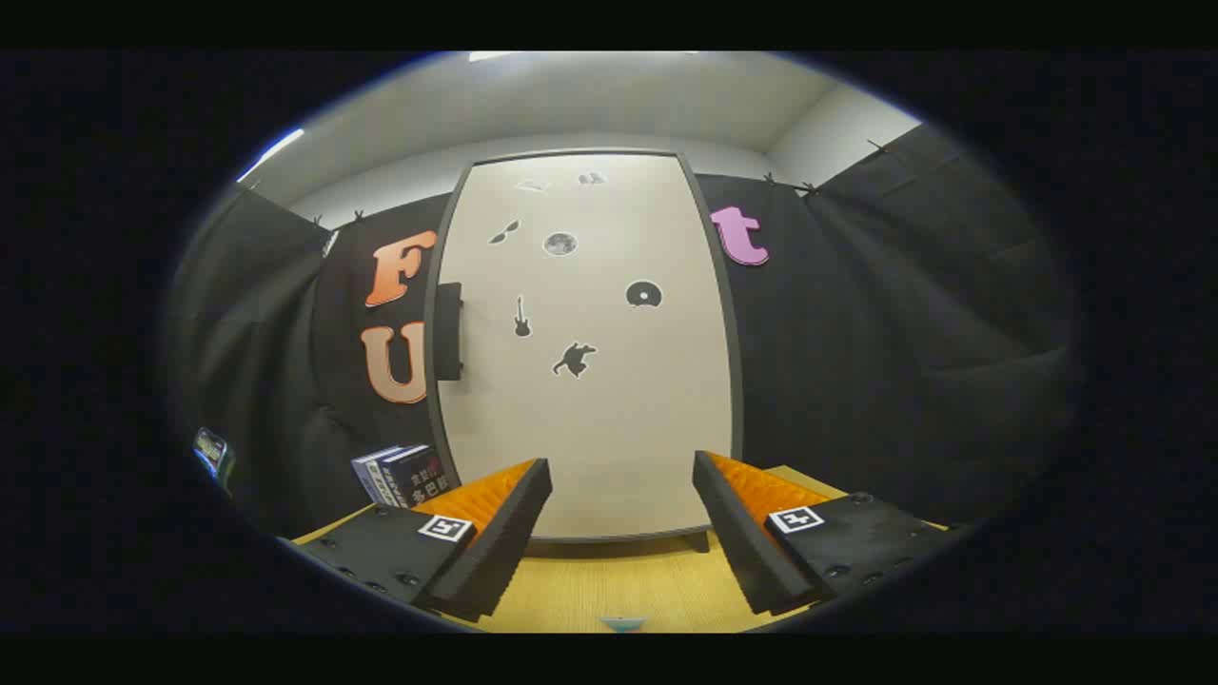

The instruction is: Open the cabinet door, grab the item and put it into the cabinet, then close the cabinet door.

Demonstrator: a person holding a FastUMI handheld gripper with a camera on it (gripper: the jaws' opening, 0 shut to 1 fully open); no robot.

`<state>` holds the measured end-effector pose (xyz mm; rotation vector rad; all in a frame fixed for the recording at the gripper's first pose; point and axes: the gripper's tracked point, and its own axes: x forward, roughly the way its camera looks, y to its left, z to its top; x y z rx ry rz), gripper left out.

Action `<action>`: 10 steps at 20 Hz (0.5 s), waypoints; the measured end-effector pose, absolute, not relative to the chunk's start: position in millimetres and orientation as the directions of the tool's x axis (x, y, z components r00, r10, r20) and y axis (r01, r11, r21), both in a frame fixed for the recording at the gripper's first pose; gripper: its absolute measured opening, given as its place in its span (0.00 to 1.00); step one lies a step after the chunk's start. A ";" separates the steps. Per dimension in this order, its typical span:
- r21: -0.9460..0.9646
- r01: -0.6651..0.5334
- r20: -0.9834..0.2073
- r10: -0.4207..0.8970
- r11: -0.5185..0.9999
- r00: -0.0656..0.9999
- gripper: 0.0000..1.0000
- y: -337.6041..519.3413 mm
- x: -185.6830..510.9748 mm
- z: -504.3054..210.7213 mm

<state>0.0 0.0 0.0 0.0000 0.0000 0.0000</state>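
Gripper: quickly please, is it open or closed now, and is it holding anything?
Gripper: open, jaws wide apart, holding nothing; closed cabinet door lies beyond them.

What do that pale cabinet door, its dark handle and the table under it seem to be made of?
The cabinet door looks like smooth, matte painted or laminated board: even, off-white, no grain, with small dark stickers. Its handle is dark and matte, plastic or coated metal, hard to tell. The table looks like light wood or wood-look laminate, with fine straight grain lines. The gripper hangs open before the door.
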 end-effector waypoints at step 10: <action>0.023 0.004 -0.003 -0.004 1.000 1.000 0.98 -0.5 1.8 -1.7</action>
